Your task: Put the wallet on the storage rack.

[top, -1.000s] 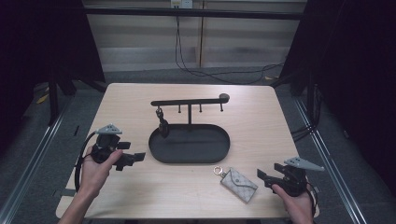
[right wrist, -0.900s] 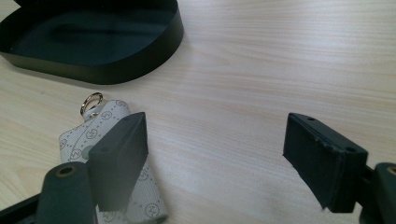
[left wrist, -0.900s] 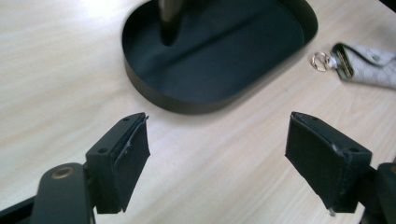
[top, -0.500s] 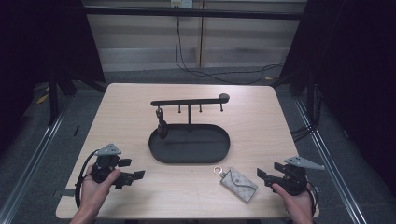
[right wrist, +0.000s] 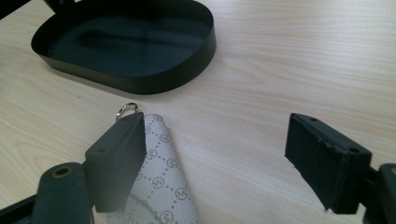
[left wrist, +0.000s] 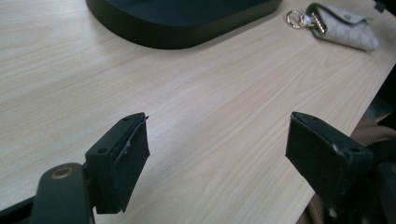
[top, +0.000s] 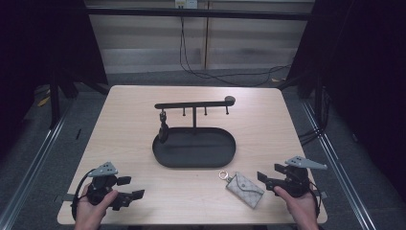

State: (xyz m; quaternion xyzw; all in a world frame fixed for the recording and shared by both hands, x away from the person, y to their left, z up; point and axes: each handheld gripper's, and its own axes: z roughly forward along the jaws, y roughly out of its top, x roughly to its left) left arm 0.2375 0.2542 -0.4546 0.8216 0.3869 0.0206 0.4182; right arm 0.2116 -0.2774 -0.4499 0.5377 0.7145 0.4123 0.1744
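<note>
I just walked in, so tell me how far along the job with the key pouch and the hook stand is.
Early on. Nothing looks done: the key pouch lies flat on the table, its gold ring toward the black tray stand. In hand: the right gripper sits beside the pouch, its jaws just opened wide, not pressing on it. The left gripper rests open near the front edge. Left: grasping the pouch and probably hanging it on the hook bar.

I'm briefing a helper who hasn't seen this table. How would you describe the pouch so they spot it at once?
Start at the black oval tray in the middle of the table. The pouch lies flat on the wood just off the tray's near right rim, beside the right gripper. It is the one pale, patterned fabric thing, with a gold ring at its end nearest the tray.
</note>
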